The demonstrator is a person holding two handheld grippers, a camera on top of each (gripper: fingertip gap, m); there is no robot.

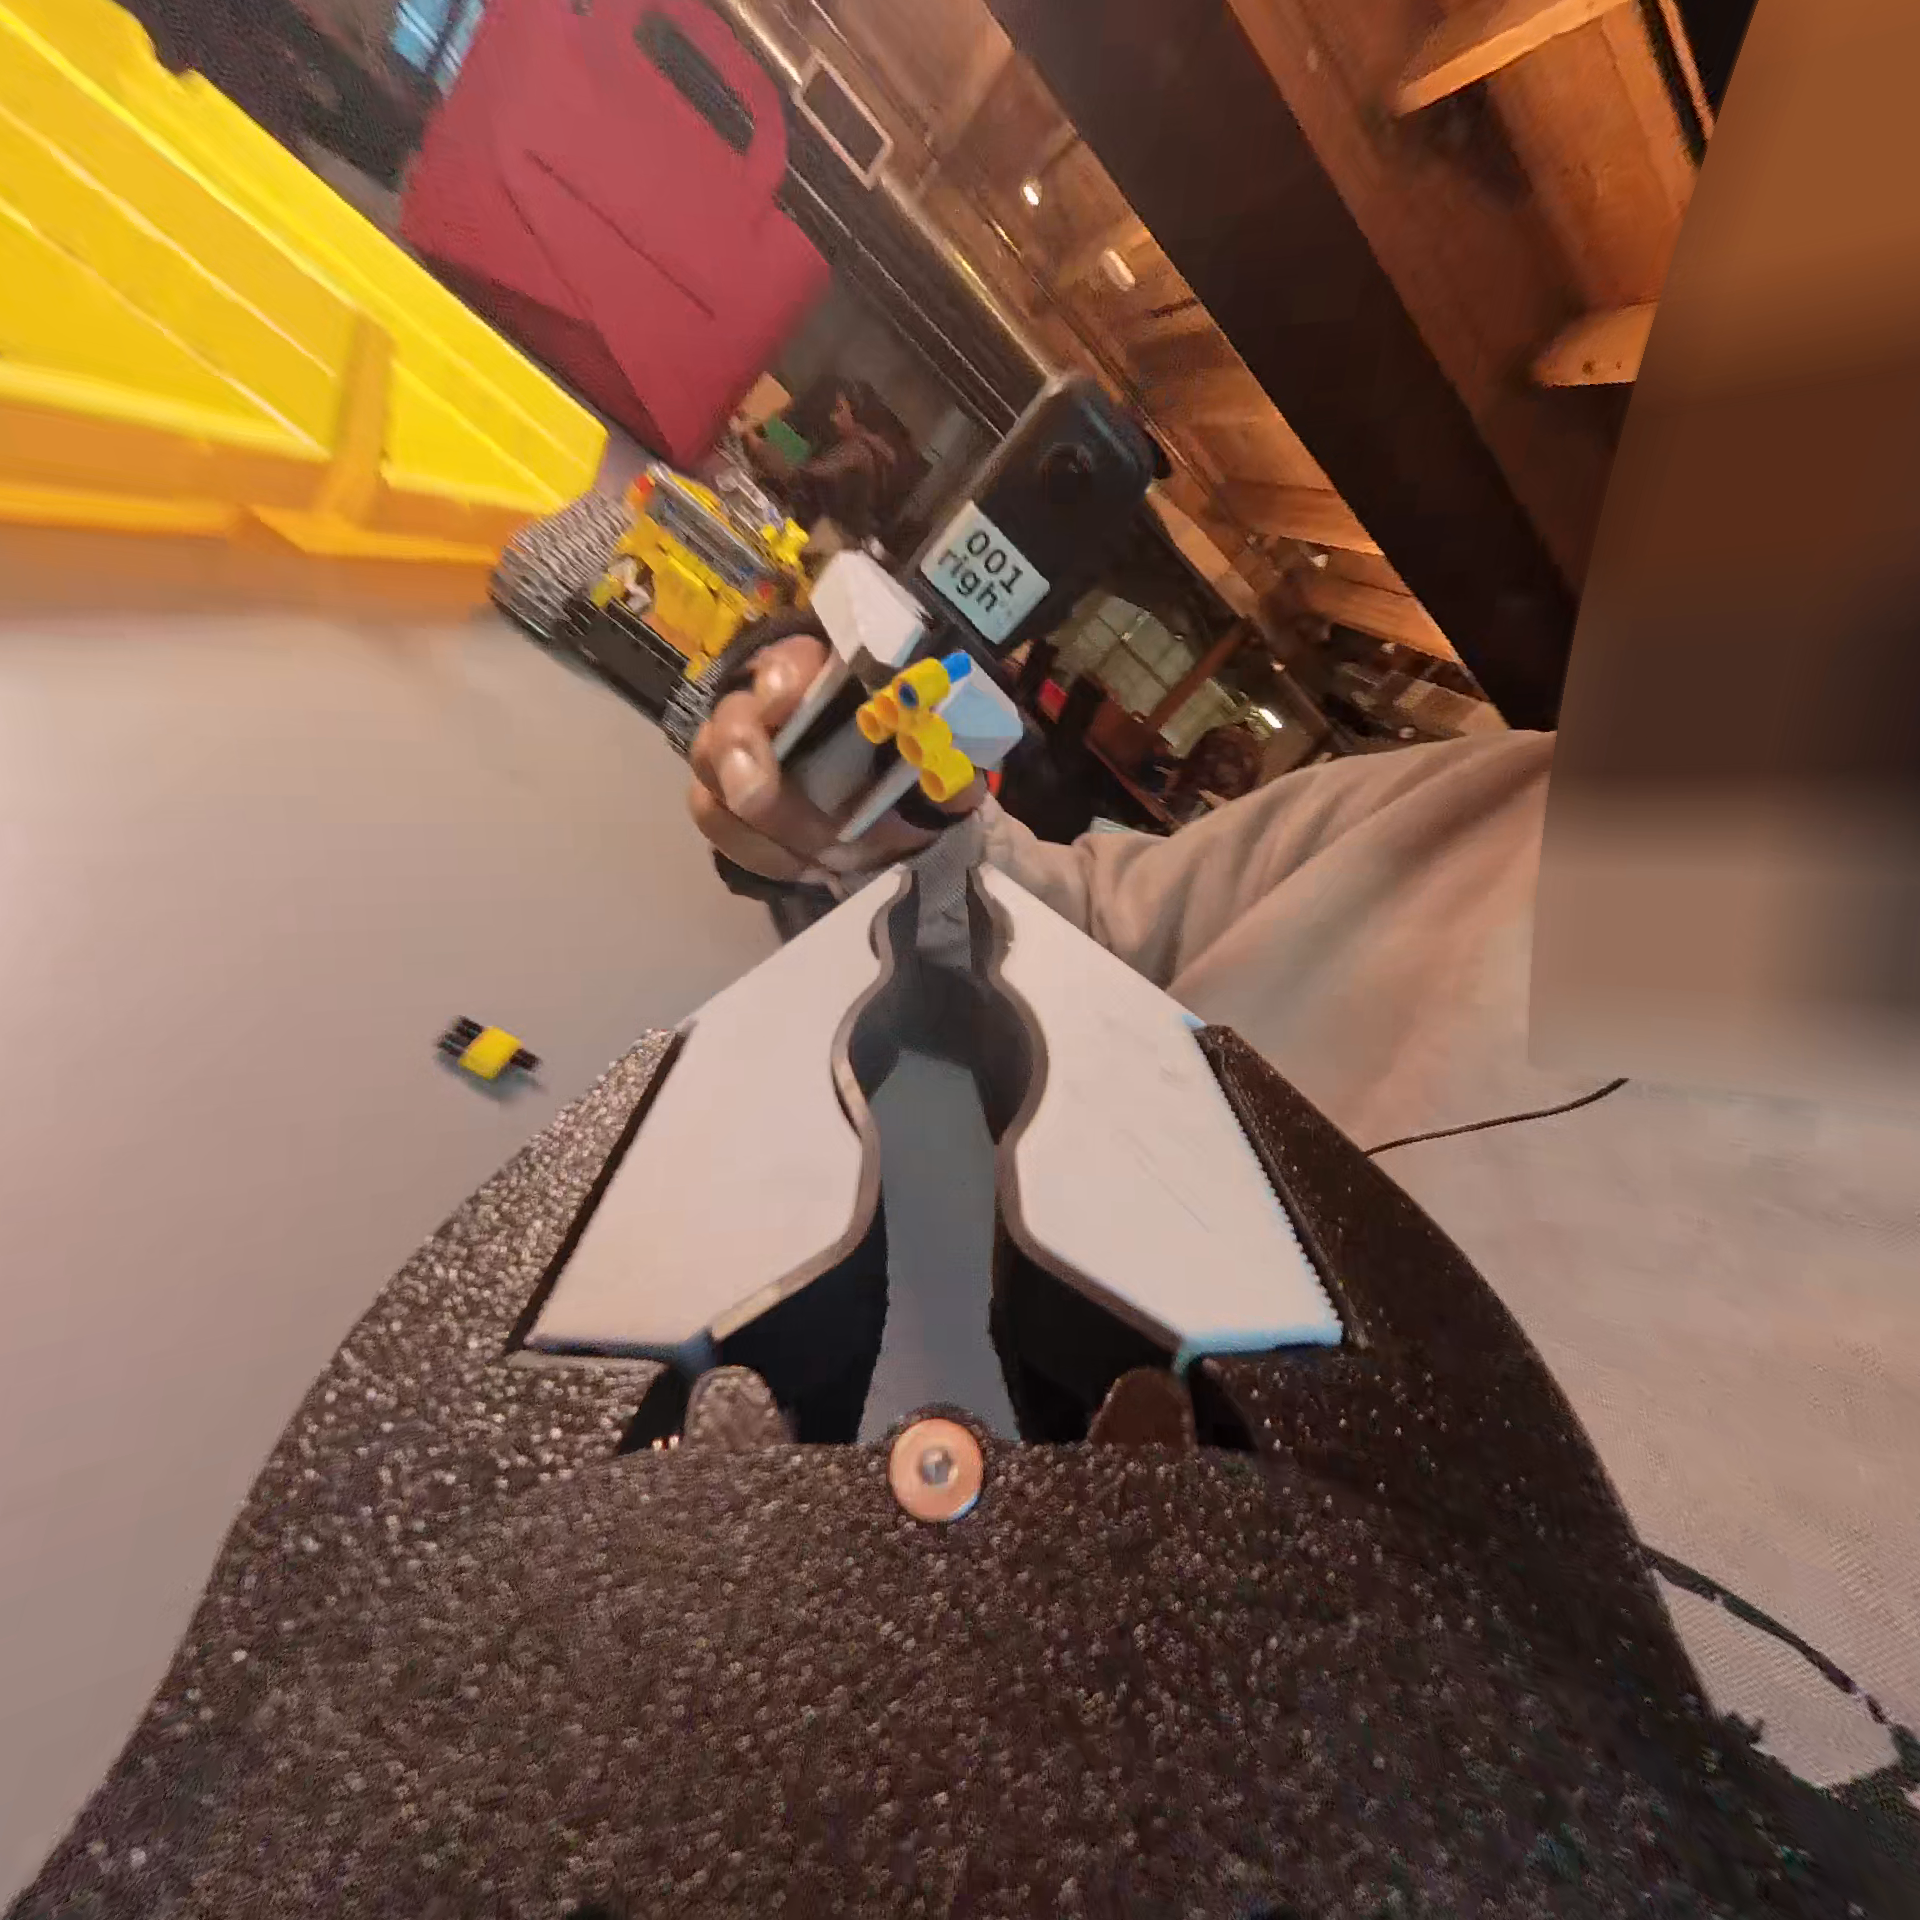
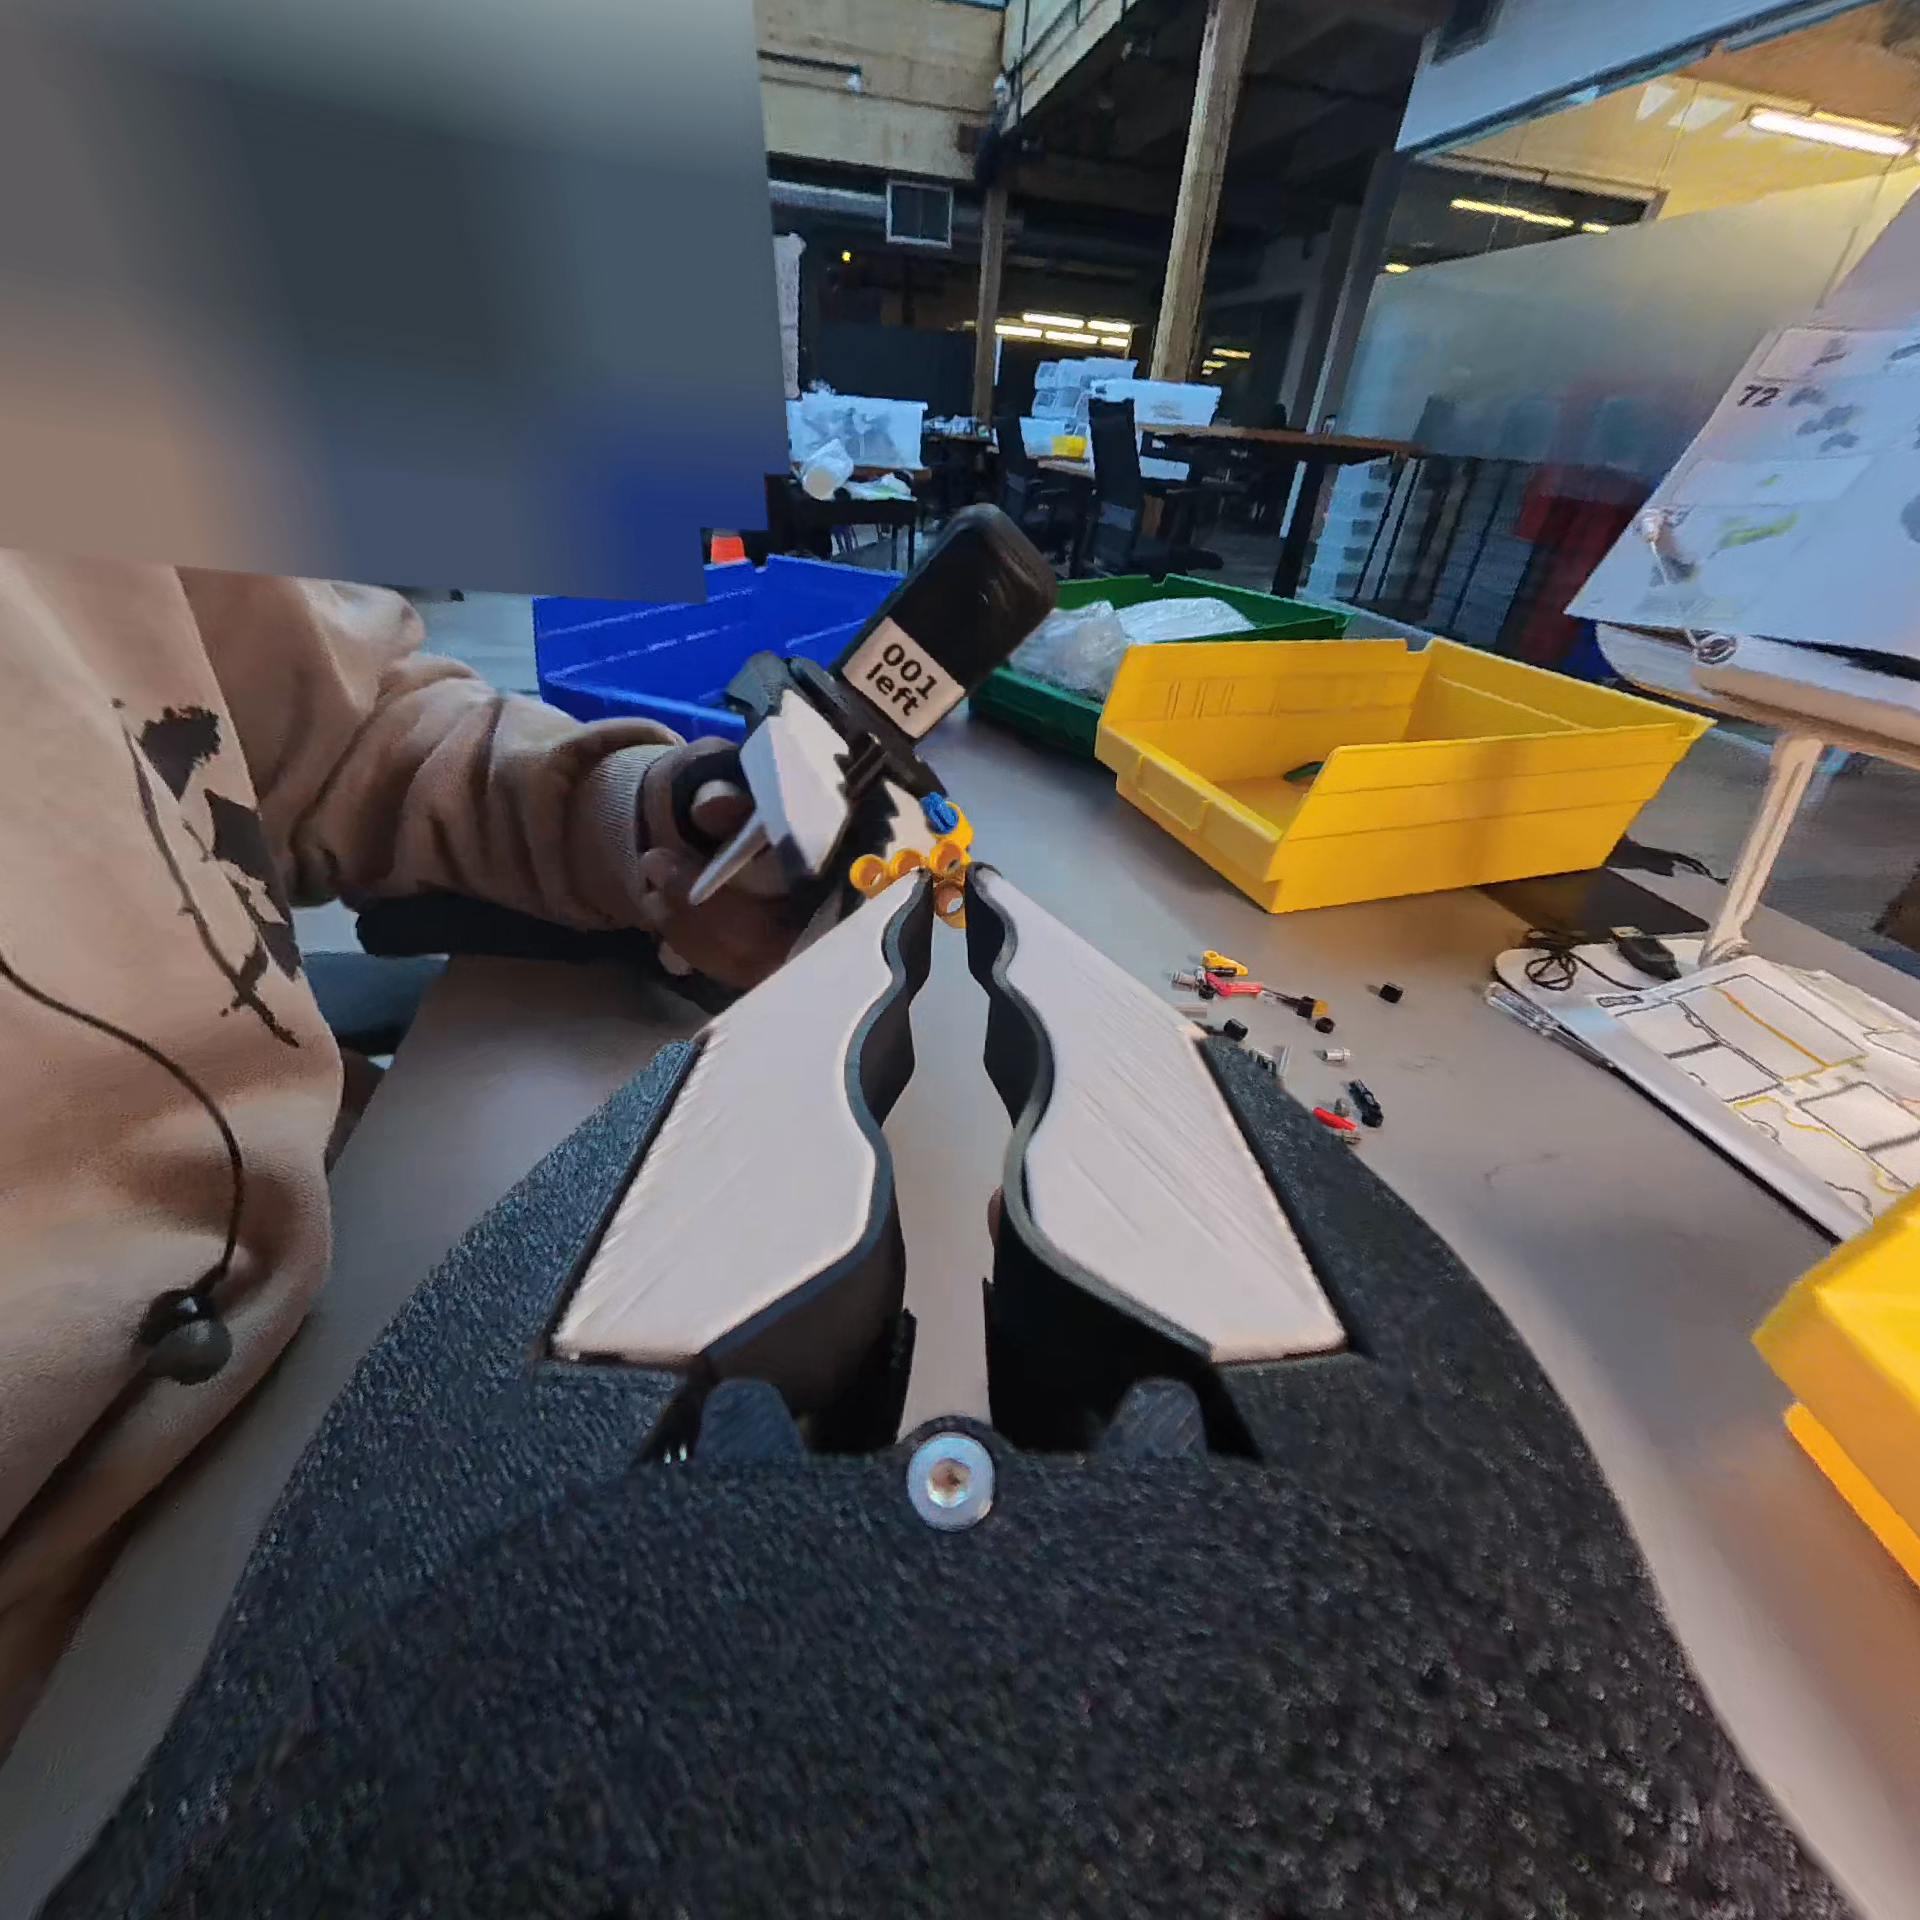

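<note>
Left wrist view, left to right: yellow bin [image 1: 208, 312] upper left; small yellow-and-black piece [image 1: 488, 1049] alone on the desk [image 1: 260, 1351]; yellow tracked model [image 1: 665, 582] behind. Left gripper [image 1: 940, 883] at centre: fingers a narrow gap apart, nothing between them.

Right wrist view: right gripper [image 2: 948, 883], fingers pinched on a yellow connector [image 2: 951, 858], held off the desk by one end. Probably this keeps its holes and blue pin [image 2: 937, 810] exposed. Loose parts [image 2: 1278, 1008] lie at right.

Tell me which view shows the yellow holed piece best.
The left wrist view: the yellow holed piece faces the camera, its round holes and blue pin plain, clamped in the right gripper. In the right wrist view the piece sits at the fingertips, small and partly hidden.
</note>
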